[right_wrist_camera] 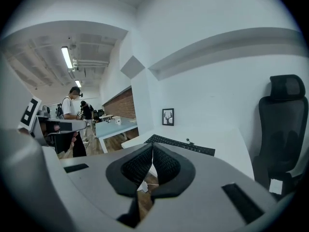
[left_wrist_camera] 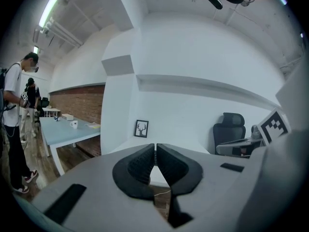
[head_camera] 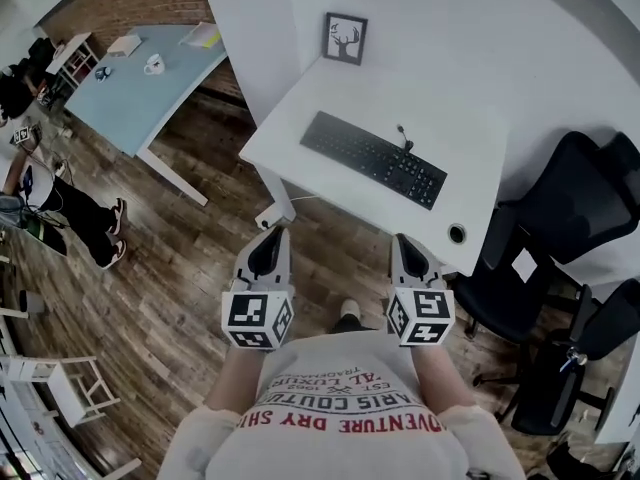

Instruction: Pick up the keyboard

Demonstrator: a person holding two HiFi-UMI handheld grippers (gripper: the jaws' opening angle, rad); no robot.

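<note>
**White corner desk ahead, both tools closed and empty**

Wood floor separates the person from the white desk (head_camera: 300, 118) in the head view. The black keyboard (head_camera: 373, 158) lies slantwise mid-desk, well clear of the framed deer picture (head_camera: 345, 38) at the far corner. Left tool (head_camera: 272, 233) and right tool (head_camera: 404, 240) are held side by side short of the near edge, likely one for each keyboard end.

Left gripper view: jaws pressed together on nothing, aimed at the desk's near corner, with no keyboard in sight.

Right gripper view: jaws likewise closed and empty, the keyboard straight beyond them, untouched.
</note>
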